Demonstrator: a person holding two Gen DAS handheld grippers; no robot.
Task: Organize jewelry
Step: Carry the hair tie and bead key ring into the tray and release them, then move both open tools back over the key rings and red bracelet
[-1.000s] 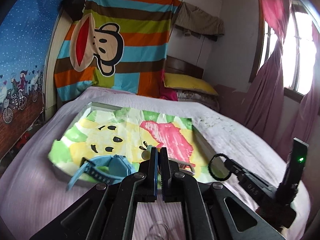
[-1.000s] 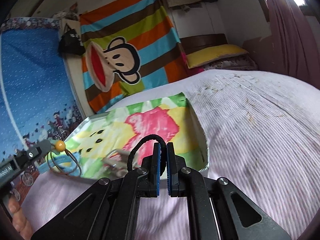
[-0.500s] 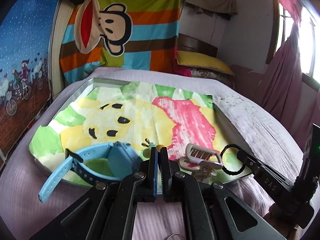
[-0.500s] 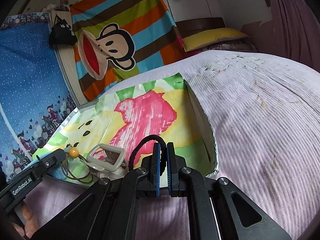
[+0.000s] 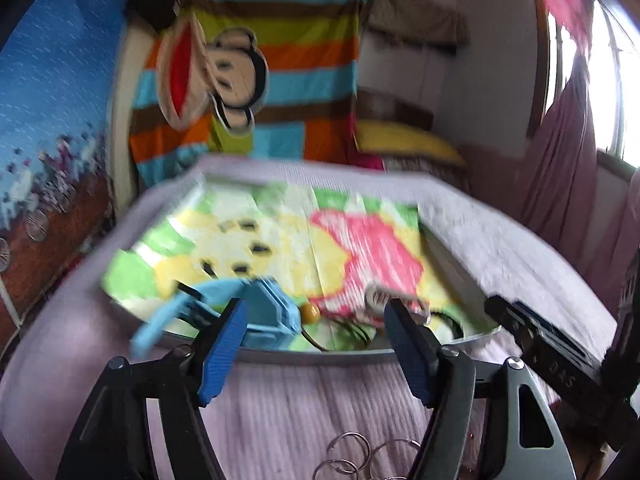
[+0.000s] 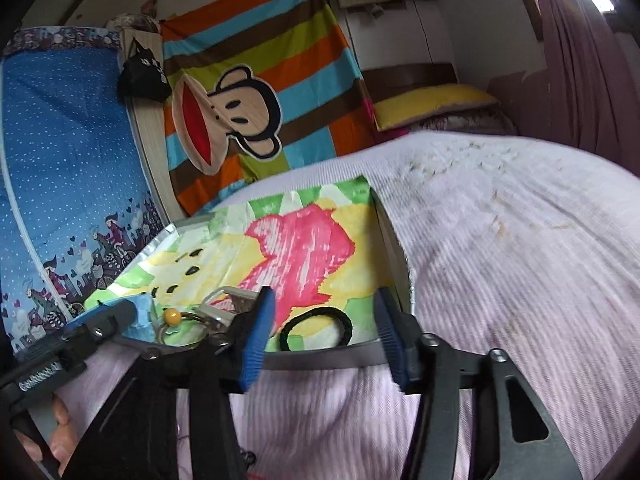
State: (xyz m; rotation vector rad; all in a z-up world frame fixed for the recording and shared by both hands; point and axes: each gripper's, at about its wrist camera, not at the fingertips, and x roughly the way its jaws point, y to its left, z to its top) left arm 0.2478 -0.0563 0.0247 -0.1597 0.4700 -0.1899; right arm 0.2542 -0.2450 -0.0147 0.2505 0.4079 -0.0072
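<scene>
Now both grippers hang with fingers spread wide and empty over the near rim of the tray on the bed

Inside the tray, along its near edge, lie the blue watch, an orange bead on a wire loop, a pale hair clip and the black hair tie, which sits between the right gripper fingers' tips; the left gripper frames bead and clip, and metal rings rest on the bedspread below it
</scene>
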